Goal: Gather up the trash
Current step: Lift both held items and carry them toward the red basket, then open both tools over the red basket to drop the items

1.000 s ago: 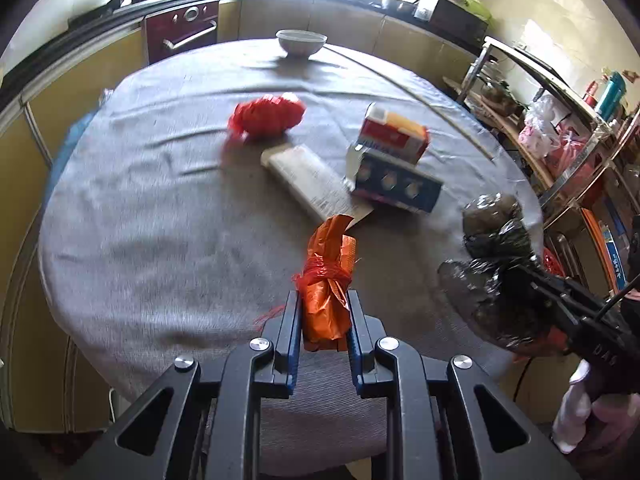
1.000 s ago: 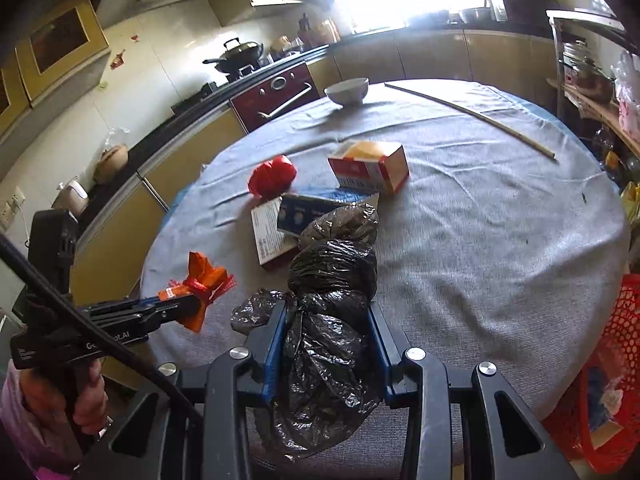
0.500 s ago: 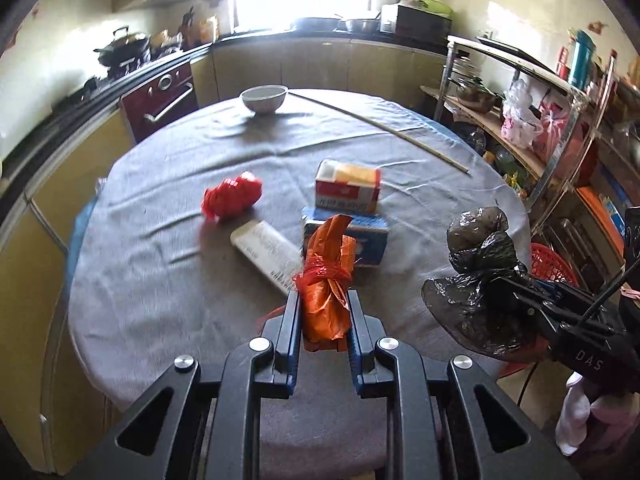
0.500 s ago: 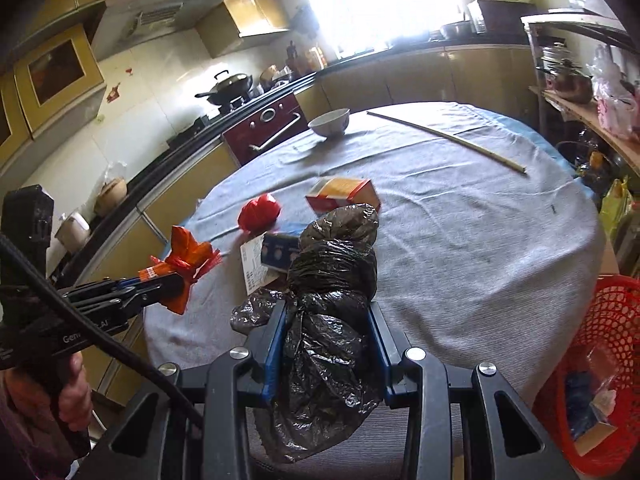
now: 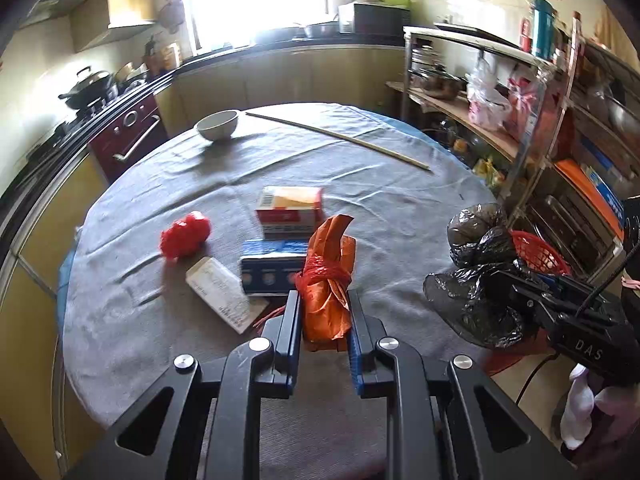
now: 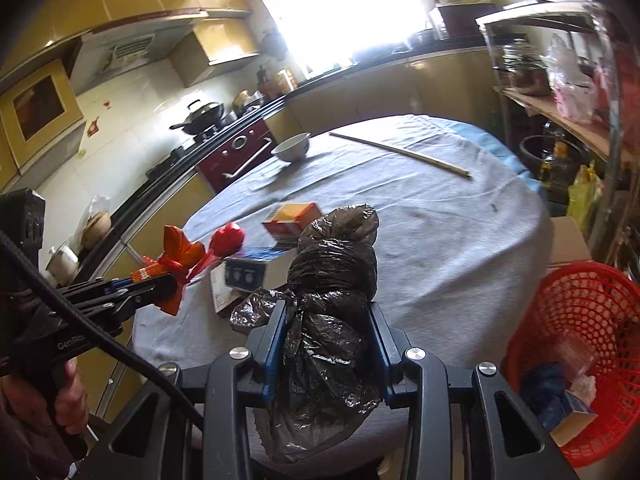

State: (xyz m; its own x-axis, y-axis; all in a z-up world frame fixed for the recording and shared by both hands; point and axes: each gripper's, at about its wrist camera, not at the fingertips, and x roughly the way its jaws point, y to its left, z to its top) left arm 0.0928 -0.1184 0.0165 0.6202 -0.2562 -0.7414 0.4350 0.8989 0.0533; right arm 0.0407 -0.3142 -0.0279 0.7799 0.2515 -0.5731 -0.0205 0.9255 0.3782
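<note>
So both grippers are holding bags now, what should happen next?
Probably swing the right hand-held gripper, shut on the knotted black plastic bag, rightward over the red mesh basket and let go. The basket stands beside the table and already holds scraps. The left hand-held gripper can follow with its tied orange plastic bag.

1. A bright window [image 5: 256, 0] over the counter washes the far wall white (its glare hides whatever lies outside).
2. Yellow cabinets [image 5: 280, 76] run under a dark countertop [image 6: 400, 56] along the curved back wall.
3. A dark red oven [image 5: 128, 136] sits below a stove bearing a black wok [image 6: 200, 114].
4. A round table [image 5: 400, 216] under grey cloth fills the middle of the room.
5. A metal shelf rack [image 5: 500, 92] crowded with pots and bags stands on the right.
6. Pale tiles cover the wall [image 6: 132, 88] beneath an upper cupboard [image 6: 216, 48].
</note>
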